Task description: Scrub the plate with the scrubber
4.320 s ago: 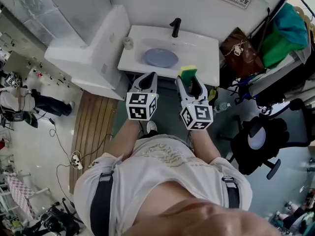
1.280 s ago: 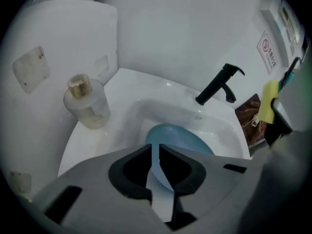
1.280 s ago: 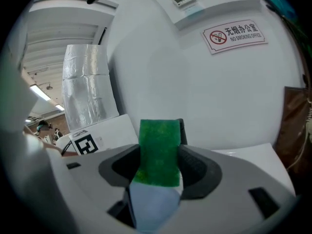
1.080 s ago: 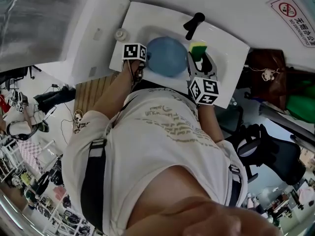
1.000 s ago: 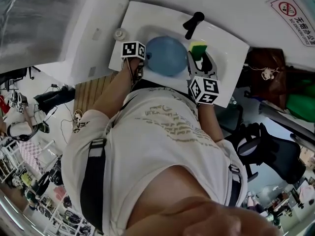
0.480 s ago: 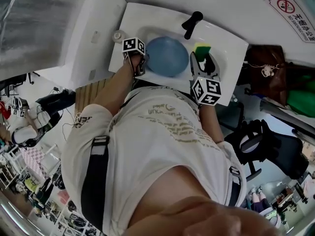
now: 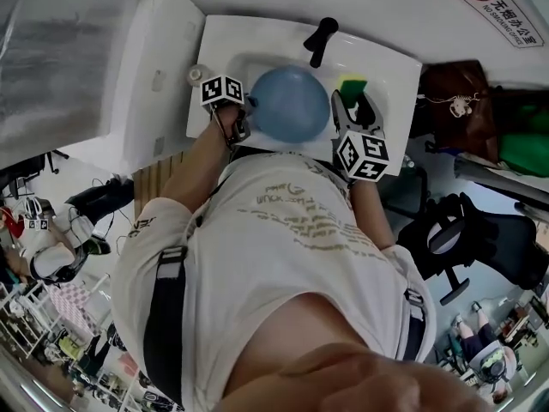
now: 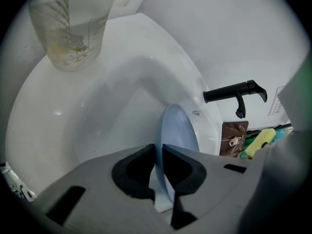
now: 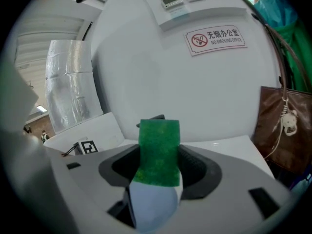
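A pale blue plate [image 7: 292, 103] lies in the white sink [image 7: 390, 67]. My left gripper [image 7: 243, 125] is at the plate's left rim. In the left gripper view its jaws have just been closing, and the gripper [image 8: 158, 152] is now shut on the rim of the plate [image 8: 179, 130], which shows edge-on. My right gripper [image 7: 353, 103] hovers just right of the plate, shut on the green and yellow scrubber [image 7: 352, 85]. In the right gripper view the scrubber [image 9: 158, 152] sticks up out of the gripper [image 9: 157, 177], green side facing the camera.
A black faucet [image 7: 319, 39] stands at the back of the sink. A clear cup [image 8: 73, 28] sits on the sink's left corner. A brown bag [image 7: 450, 97] hangs to the right. A black office chair [image 7: 463, 239] stands lower right. The wall carries a no-smoking sign [image 9: 214, 37].
Both grippers came from in front of the sink up over it. The left gripper's jaws have closed on the plate's left rim. The right gripper keeps hold of the scrubber beside the plate.
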Demonstrator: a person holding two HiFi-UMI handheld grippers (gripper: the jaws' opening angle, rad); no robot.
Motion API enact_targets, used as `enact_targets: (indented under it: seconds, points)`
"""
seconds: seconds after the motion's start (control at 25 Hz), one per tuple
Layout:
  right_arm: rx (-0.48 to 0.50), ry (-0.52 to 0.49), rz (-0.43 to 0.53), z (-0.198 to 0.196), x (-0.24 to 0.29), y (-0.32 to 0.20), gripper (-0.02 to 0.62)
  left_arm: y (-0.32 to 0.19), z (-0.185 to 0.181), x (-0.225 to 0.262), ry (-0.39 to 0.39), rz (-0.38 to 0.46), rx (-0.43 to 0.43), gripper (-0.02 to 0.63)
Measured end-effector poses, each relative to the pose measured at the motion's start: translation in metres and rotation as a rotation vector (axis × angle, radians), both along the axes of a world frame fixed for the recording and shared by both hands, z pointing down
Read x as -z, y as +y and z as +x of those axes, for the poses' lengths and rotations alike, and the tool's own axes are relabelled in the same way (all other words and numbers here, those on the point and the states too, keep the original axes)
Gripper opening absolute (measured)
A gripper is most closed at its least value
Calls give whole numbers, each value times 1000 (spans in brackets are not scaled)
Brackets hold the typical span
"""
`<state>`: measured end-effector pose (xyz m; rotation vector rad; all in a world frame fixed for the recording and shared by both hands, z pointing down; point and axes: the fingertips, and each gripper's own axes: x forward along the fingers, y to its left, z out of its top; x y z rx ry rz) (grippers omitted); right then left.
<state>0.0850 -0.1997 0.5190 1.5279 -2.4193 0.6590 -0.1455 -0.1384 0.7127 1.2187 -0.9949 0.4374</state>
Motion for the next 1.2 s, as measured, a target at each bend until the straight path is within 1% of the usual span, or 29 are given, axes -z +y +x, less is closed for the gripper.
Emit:
enact_targets:
  seconds: [0.04, 0.12, 0.2, 0.28, 0.32, 0.44, 0.56, 0.64, 0.8, 0.96, 1.08, 1.2]
  points:
    - [23, 11, -24, -3, -4, 2, 239, 0, 3, 3, 6, 6, -1, 49]
    - [107, 47, -77, -14, -15, 9, 238, 0, 8, 9, 21, 22, -3, 49]
    - [179, 87, -112, -23, -25, 16, 238, -1, 14, 16, 35, 43, -11, 49]
    - [212, 123, -143, -26, -34, 21, 233, -5, 23, 24, 58, 73, -22, 49]
    - [224, 144, -174, -27, -41, 24, 232, -8, 29, 29, 74, 96, -29, 50]
    - [249, 192, -317, -27, -64, 32, 232, -19, 43, 47, 120, 175, -47, 51]
    - [210, 231, -405, -20, -81, 34, 232, -23, 50, 58, 138, 209, -50, 51]
    - [165, 308, -446, -10, -94, 32, 235, -23, 53, 62, 143, 217, -59, 51]
    - [111, 438, -571, 9, -116, 32, 236, -18, 61, 69, 167, 212, -83, 52]
    - [117, 529, -567, 11, -125, 22, 238, -8, 71, 69, 200, 195, -116, 57]
    - [89, 544, -573, 17, -131, 15, 241, 0, 81, 71, 233, 187, -176, 58]
    - [67, 538, -575, 25, -132, 12, 244, 3, 91, 76, 281, 188, -197, 65]
